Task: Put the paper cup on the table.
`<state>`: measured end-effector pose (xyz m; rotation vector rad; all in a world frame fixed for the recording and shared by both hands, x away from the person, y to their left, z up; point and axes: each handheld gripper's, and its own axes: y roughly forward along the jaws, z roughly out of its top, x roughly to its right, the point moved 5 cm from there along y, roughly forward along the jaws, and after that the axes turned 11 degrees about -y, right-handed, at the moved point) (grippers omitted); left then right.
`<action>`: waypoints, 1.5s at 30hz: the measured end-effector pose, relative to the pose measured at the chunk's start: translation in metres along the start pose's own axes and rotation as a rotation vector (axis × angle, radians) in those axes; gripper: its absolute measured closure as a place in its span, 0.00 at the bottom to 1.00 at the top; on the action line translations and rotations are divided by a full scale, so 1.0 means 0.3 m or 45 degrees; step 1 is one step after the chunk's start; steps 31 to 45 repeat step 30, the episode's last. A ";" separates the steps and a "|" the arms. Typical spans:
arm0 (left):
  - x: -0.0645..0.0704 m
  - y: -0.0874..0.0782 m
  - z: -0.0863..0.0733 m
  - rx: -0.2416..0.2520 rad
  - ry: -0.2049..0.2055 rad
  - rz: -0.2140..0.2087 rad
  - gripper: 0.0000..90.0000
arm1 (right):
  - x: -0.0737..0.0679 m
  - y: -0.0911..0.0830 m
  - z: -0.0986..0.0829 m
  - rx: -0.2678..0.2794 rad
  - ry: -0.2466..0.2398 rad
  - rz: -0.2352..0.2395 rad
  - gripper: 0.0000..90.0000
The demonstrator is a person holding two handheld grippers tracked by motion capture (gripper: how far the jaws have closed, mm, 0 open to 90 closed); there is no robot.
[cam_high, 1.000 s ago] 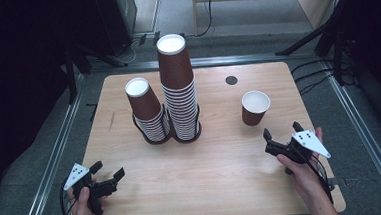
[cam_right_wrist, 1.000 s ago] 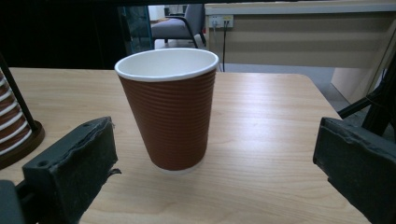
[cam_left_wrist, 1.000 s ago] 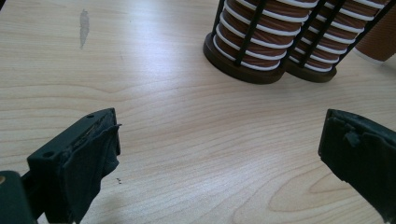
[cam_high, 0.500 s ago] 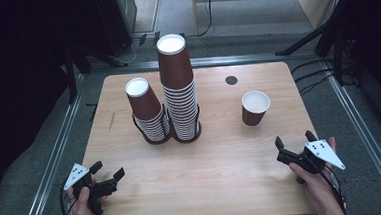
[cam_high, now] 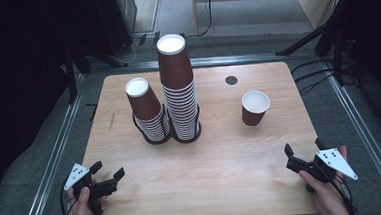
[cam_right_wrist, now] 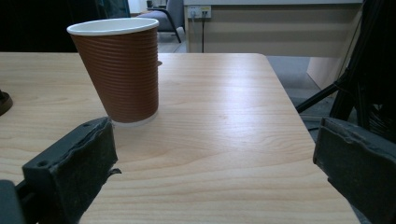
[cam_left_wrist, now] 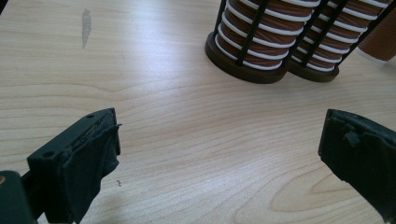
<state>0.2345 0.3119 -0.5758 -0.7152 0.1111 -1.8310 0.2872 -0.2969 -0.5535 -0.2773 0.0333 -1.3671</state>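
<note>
Here, single cup (cam_high: 255,107): we see it upright, ahead-left of right tongs (cam_high: 304,155)
Nearer hand: right
Tongs: both wide, empty

In the high view, the left tongs (cam_high: 108,173) sit at the lower left of the frame, held in a hand (cam_high: 83,212), jaws wide apart. The right tongs (cam_high: 304,150) sit at the lower right, gripped by the other hand (cam_high: 325,195), jaws also spread.

Brown ribbed cup (cam_high: 255,108) with white inside (stacked cups (cam_high: 178,90) alike), pale wood-grain table (cam_high: 222,165), black holders (cam_high: 153,138).
</note>
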 end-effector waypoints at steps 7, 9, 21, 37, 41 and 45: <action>0.001 0.001 -0.001 -0.002 0.005 0.003 0.00 | 0.036 -0.043 -0.023 -0.010 0.018 -0.025 0.00; 0.001 0.001 -0.001 -0.002 0.006 0.002 0.00 | 0.047 -0.055 -0.032 -0.018 0.028 -0.033 0.00; 0.000 0.000 0.000 0.001 0.000 -0.001 0.00 | 0.075 -0.125 -0.060 -0.059 0.005 -0.056 0.00; 0.002 0.002 -0.001 -0.006 0.012 0.002 0.00 | 0.072 -0.150 -0.070 -0.086 0.020 -0.049 0.00; 0.002 0.002 -0.001 -0.006 0.012 0.002 0.00 | 0.072 -0.150 -0.070 -0.086 0.020 -0.049 0.00; 0.002 0.002 -0.001 -0.006 0.012 0.002 0.00 | 0.072 -0.150 -0.070 -0.086 0.020 -0.049 0.00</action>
